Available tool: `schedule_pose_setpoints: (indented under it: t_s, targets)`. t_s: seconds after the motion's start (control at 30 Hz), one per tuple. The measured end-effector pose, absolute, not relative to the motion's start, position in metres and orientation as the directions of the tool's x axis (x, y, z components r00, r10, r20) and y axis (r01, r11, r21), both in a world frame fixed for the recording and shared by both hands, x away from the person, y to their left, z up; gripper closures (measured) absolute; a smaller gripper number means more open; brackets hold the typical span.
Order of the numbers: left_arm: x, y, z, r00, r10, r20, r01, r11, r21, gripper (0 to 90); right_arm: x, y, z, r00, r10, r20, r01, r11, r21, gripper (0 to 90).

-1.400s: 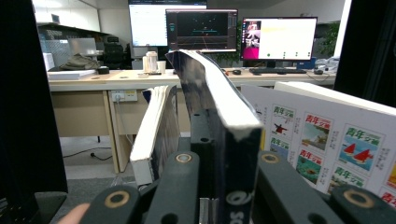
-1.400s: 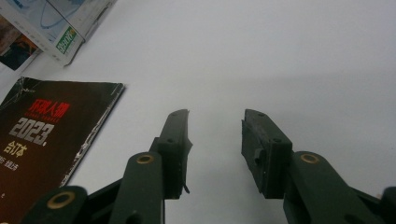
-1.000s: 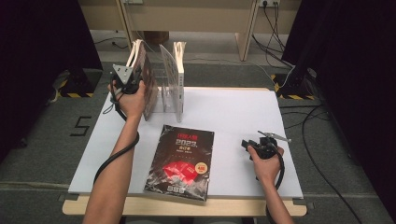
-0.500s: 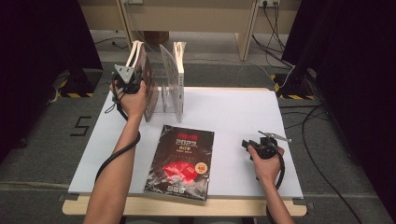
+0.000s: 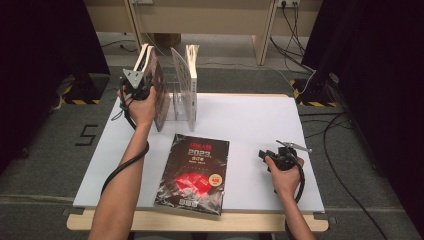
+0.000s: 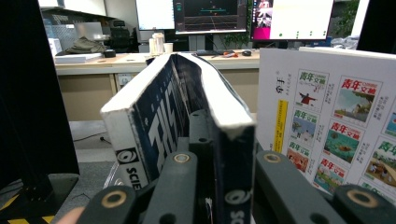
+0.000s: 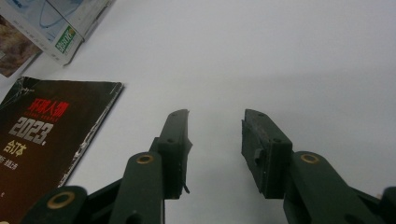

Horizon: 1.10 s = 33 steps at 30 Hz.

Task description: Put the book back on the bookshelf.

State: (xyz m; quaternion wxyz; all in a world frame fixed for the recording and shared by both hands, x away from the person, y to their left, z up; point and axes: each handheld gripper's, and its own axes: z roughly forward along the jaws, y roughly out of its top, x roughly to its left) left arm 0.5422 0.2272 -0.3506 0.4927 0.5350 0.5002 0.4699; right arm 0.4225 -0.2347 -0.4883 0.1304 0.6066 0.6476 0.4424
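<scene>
A dark blue book (image 6: 233,140) stands upright at the left end of a book rack (image 5: 176,102). My left gripper (image 6: 233,156) is shut on its near edge, and its jaws have just been opening a little with the book still between them. From above, the left gripper (image 5: 142,89) sits at the table's back left against that dark book (image 5: 161,95). A black magazine (image 5: 192,172) with red print lies flat near the front edge and also shows as a black magazine (image 7: 42,140) in the right gripper view. My right gripper (image 7: 217,121) rests open over bare table, also seen as the right gripper (image 5: 263,154) at the front right.
White books (image 5: 191,80) stand in the rack to the right of the held one; one white cover (image 6: 336,116) carries several small coloured pictures. The white tabletop (image 5: 250,120) is bordered by a wooden front edge. Cables trail on the floor at the right.
</scene>
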Motion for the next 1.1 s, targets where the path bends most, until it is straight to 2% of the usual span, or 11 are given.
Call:
schedule_pose_setpoints:
  t_s: [0.8,1.1]
  targets:
    - [0.521,0.229,-0.34,0.098,0.994,-0.046,0.058,0.041,0.997,74.8,0.423,-0.233,-0.49,-0.227,0.901,0.37,0.682,-0.124,0.721,60.9]
    - [0.517,0.229,-0.344,0.117,0.988,-0.097,0.084,0.088,0.993,66.1,0.423,-0.234,-0.49,-0.228,0.9,0.372,0.685,-0.123,0.718,60.7]
